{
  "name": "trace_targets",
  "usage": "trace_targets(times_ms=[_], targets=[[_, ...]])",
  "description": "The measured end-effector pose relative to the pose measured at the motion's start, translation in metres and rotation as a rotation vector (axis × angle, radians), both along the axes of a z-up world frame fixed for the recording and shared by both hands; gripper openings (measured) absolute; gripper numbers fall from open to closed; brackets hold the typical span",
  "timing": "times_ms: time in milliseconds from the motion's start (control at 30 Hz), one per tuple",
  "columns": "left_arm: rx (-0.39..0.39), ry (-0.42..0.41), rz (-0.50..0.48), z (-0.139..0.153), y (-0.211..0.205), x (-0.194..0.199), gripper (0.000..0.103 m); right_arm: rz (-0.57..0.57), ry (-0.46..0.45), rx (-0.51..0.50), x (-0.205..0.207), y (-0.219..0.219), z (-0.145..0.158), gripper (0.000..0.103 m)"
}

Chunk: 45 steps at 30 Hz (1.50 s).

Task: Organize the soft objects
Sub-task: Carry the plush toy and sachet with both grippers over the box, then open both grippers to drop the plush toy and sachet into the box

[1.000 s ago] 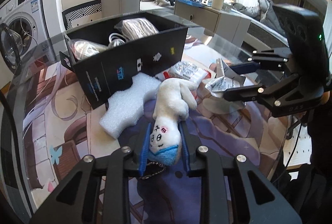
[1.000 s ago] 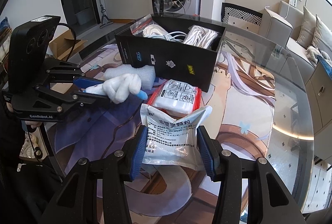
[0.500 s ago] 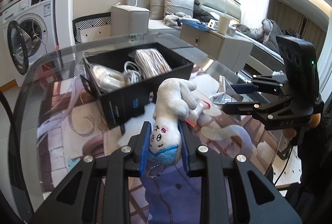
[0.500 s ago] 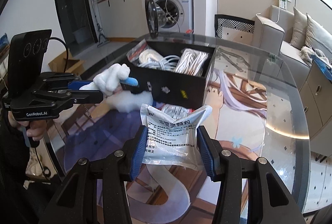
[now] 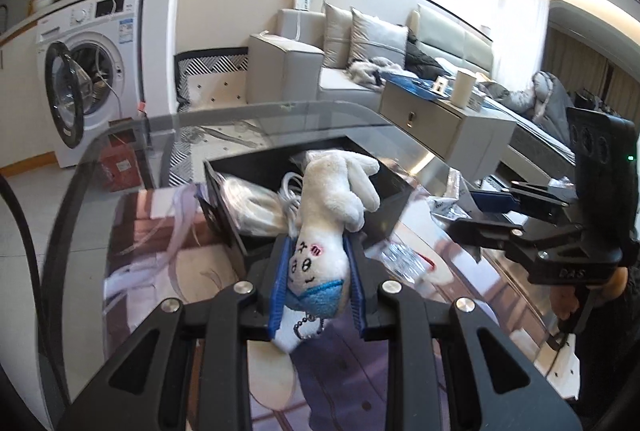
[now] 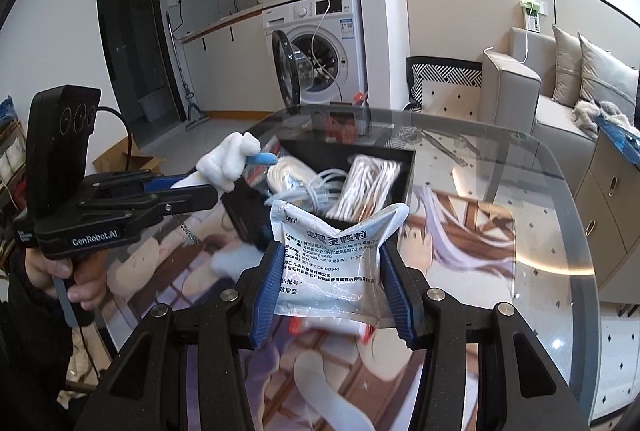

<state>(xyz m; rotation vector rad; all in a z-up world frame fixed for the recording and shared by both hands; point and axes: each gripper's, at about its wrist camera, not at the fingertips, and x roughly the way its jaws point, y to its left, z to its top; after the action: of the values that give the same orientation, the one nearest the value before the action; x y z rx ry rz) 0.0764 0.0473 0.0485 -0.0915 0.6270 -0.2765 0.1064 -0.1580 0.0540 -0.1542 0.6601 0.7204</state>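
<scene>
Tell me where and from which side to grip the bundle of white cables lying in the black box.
Grip the white cable bundle across its gathered loops, coming from above: the black box is open-topped and its walls block any side approach. Bagged bundles flank it, so fingers would likely need to slip between them.

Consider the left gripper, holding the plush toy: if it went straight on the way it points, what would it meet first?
Probably the black box: the left gripper and plush toy aim at its open top and the cable bundles inside, though depth is unclear.
</scene>
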Motion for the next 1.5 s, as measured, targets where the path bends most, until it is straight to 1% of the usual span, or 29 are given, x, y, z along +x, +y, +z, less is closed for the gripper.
trace_targets(times_ms=[233, 433, 733, 1100, 1433, 1500], targets=[[0.004, -0.017, 0.064, 0.002, 0.002, 0.019, 0.025, -0.021, -0.009, 0.049, 0.018, 0.009, 0.008, 0.049], [-0.003, -0.002, 0.1, -0.005, 0.008, 0.038, 0.025, -0.033, 0.022, 0.096, 0.037, 0.017, 0.008, 0.049], [0.015, 0.019, 0.122, -0.011, 0.006, 0.066, 0.025, -0.032, 0.025, 0.09, 0.06, 0.034, 0.004, 0.049], [0.051, 0.034, 0.131, -0.019, 0.001, 0.087, 0.025, -0.019, 0.034, 0.023, 0.084, 0.056, -0.012, 0.049], [0.104, 0.061, 0.128, -0.031, -0.005, 0.099, 0.025, -0.015, 0.015, -0.061, 0.097, 0.071, -0.028, 0.049], [0.13, 0.053, 0.128, -0.031, -0.008, 0.1, 0.025, -0.015, -0.003, -0.09, 0.096, 0.075, -0.029, 0.049]])
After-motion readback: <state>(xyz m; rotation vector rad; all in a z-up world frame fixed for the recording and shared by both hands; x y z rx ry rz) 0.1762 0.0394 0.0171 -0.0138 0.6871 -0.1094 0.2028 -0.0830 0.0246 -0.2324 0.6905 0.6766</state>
